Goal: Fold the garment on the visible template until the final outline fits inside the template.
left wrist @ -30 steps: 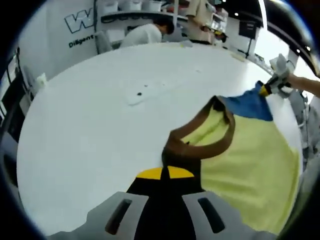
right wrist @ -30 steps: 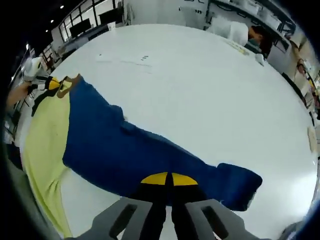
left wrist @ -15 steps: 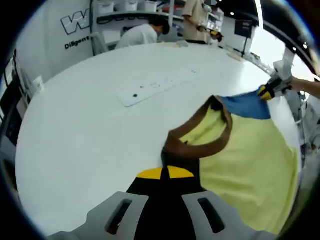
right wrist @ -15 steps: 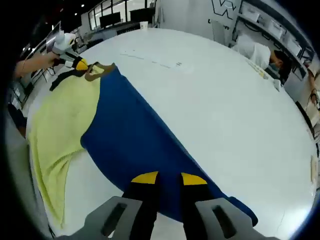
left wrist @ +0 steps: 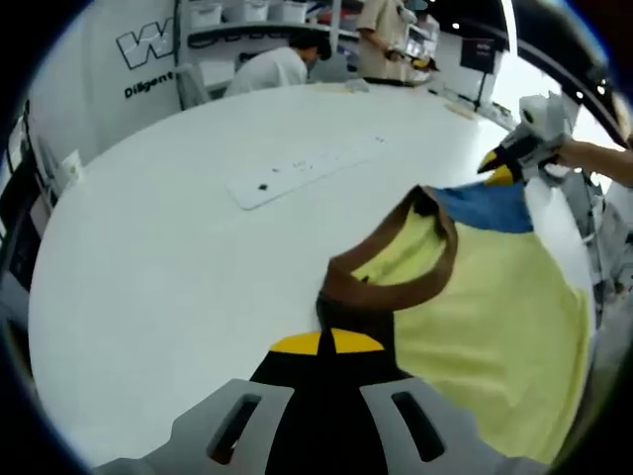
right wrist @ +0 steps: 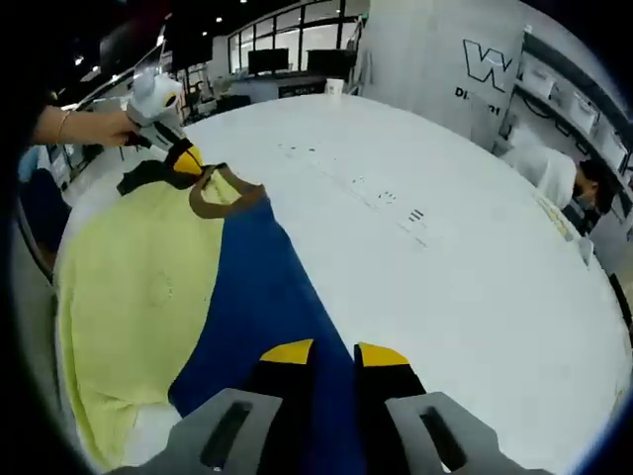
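Showing on the left gripper (left wrist: 331,343) two black jaws with yellow tips, rising from a grey moulded base with two dark slanted slots. Showing the same build on the right gripper (right wrist: 333,353): black jaws, yellow tips, grey slotted base. Appearing at a distance in each other's view as a white housing with a yellow-and-black nose. Wearing a thin band at the wrist of the left hand (right wrist: 84,127); forearm otherwise bare.

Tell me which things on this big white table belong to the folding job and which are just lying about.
Part of the job:
- yellow and blue garment with brown neckband
- left gripper, shut on its dark sleeve
- right gripper, jaws parted over the blue cloth

Just lying about:
- flat white marked sheet on the white table
- people at the far shelves
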